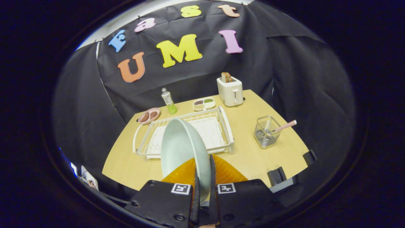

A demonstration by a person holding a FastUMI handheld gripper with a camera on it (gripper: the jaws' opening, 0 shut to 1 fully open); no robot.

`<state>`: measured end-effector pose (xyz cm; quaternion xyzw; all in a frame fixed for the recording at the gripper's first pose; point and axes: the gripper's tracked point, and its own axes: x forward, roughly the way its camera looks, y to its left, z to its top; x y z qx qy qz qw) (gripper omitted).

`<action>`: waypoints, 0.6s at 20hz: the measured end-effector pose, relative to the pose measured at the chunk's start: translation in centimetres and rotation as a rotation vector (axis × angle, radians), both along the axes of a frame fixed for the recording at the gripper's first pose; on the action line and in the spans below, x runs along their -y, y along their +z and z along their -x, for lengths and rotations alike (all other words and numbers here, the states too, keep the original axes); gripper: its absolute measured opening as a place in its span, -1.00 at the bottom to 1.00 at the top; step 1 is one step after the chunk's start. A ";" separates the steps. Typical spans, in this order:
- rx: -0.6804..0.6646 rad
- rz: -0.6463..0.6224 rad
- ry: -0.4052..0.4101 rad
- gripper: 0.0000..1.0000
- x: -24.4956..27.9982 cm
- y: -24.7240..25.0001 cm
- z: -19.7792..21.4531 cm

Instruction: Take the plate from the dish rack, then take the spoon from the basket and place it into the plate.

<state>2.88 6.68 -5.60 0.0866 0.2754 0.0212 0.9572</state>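
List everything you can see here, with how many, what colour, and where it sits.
plate: 1, pale green, held on edge between the fingers, in front of the dish rack
dish rack: 1, white, middle of the table
basket: 1, clear wire, right of the rack
spoon: 1, pink handle, standing in the basket
toaster: 1, cream, bread in the slot, far side beyond the rack
divided tray: 1, white, left of the toaster
bottle: 1, clear with green liquid, behind the rack
small dish: 1, pink, left of the bottle
table: 1, light wood
hand-held gripper: 1, fingers closed on the plate's rim
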 end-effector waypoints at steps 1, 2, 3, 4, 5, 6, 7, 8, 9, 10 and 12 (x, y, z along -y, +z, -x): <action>-0.018 -0.007 0.004 -0.65 -0.1 -2.0 0.1; -0.039 -0.017 0.017 -0.65 -0.3 -3.8 0.2; -0.055 -0.032 0.035 -0.65 -0.6 -5.2 0.0; -0.070 -0.048 0.047 -0.66 -0.6 -6.4 -0.4; -0.080 -0.053 0.064 -0.66 -0.6 -7.4 -1.0; -0.093 -0.052 0.073 -0.65 -0.5 -8.4 -1.4; -0.099 -0.042 0.075 -0.65 -0.1 -9.4 -1.8; -0.095 -0.026 0.079 -0.65 0.3 -10.2 -2.1; -0.083 -0.035 0.084 -0.64 0.5 -10.4 -2.4; -0.078 -0.044 0.094 -0.63 0.5 -10.7 -2.6; -0.070 -0.055 0.119 -0.61 1.1 -11.2 -2.7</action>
